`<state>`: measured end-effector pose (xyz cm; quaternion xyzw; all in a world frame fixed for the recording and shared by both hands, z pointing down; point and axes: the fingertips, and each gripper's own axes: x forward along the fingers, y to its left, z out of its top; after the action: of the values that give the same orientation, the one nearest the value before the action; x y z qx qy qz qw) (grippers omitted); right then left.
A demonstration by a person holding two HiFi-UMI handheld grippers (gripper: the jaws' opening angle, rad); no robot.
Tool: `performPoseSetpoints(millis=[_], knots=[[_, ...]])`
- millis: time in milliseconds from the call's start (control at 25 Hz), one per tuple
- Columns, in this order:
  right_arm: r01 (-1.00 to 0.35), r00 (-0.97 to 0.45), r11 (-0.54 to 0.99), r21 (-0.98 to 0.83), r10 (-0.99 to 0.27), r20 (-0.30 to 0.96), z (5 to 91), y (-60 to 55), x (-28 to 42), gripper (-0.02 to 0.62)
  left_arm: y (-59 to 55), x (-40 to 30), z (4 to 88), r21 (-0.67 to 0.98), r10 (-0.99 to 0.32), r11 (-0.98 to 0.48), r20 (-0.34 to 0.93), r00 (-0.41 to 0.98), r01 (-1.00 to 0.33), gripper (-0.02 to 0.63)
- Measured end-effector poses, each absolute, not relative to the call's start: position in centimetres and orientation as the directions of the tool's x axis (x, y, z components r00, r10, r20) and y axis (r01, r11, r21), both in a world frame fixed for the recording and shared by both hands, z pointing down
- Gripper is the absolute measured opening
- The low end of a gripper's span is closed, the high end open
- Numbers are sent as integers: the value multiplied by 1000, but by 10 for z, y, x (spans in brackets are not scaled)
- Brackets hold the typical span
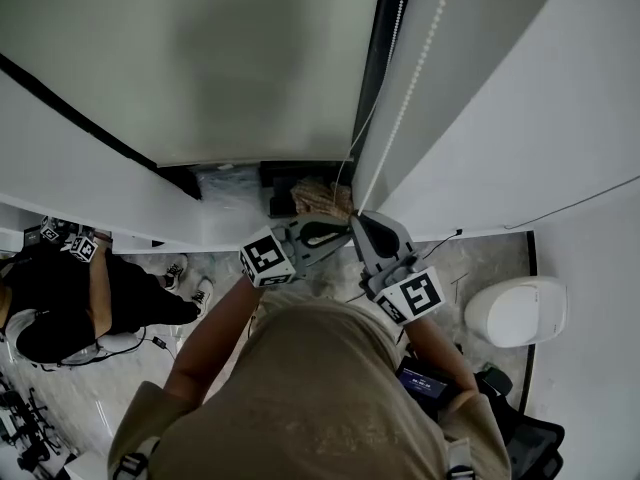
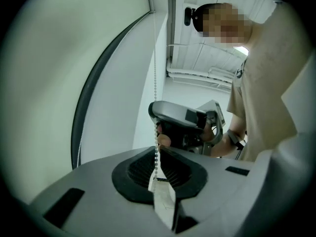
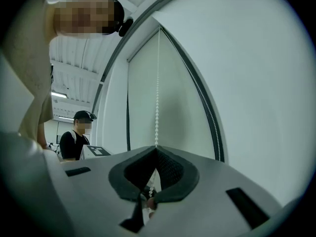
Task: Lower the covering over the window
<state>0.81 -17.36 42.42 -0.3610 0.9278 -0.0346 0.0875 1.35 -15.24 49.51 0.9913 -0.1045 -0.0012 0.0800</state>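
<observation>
left gripper [image 2: 159, 179]: held level, jaws pinched shut on the bead chain [image 2: 155, 83] | right gripper [image 3: 150, 190]: near level, facing it, jaws pinched on the same chain | blind [image 1: 230, 58]: I see it ahead, chain at its right edge

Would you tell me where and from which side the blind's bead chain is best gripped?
Take the bead chain on its hanging run beside the blind, coming level from the room side; it is thin and vertical, so fingers pinch across it.
</observation>
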Motion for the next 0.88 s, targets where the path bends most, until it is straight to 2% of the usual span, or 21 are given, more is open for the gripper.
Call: performPoseSetpoints(millis=[40, 80, 120, 240, 360, 400, 440, 600, 640, 680, 720, 880], knots=[[-666, -721, 734, -132, -679, -138, 429, -174, 9, 8, -155, 5, 490, 191, -201, -962, -23, 979, -193, 59], [-664, -725, 734, -143, -679, -119, 441, -174, 10, 8, -159, -5, 481, 226, -207, -956, -72, 976, -187, 170], [-656, -735, 736, -165, -673, -82, 458, -173, 9, 8, -165, -14, 469, 248, -224, -950, -119, 967, -190, 186], [-625, -768, 748, -223, -641, 0, 491, -164, 1, 8, -176, -20, 425, 225, -249, -953, -189, 950, -205, 186], [-608, -784, 766, -211, -620, 10, 489, -158, -2, 8, -175, 8, 393, 159, -234, -965, -177, 956, -207, 185], [-606, -786, 766, -215, -618, 12, 489, -157, -2, 8, -176, 16, 391, 139, -250, -963, -156, 956, -230, 149], [-610, -782, 762, -218, -623, 10, 489, -158, -1, 8, -179, 21, 392, 120, -274, -959, -136, 952, -259, 32], [-669, -718, 720, -186, -690, -87, 474, -168, 8, 14, -197, 3, 402, 82, -360, -933, -150, 921, -352, 18], [-682, -699, 710, -175, -704, -127, 466, -169, 15, 51, -201, -4, 405, 74, -377, -926, -151, 914, -370, 17], [-693, -681, 701, -172, -714, -164, 458, -170, 24, 118, -203, -7, 409, 65, -388, -922, -142, 911, -382, 17], [-700, -666, 693, -174, -721, -193, 449, -170, 33, 130, -203, -8, 416, 54, -392, -920, -124, 912, -388, 17], [-683, -678, 706, -187, -708, -199, 430, -173, 38, 129, -185, 4, 473, 74, -360, -931, -25, 933, -357, 17]])
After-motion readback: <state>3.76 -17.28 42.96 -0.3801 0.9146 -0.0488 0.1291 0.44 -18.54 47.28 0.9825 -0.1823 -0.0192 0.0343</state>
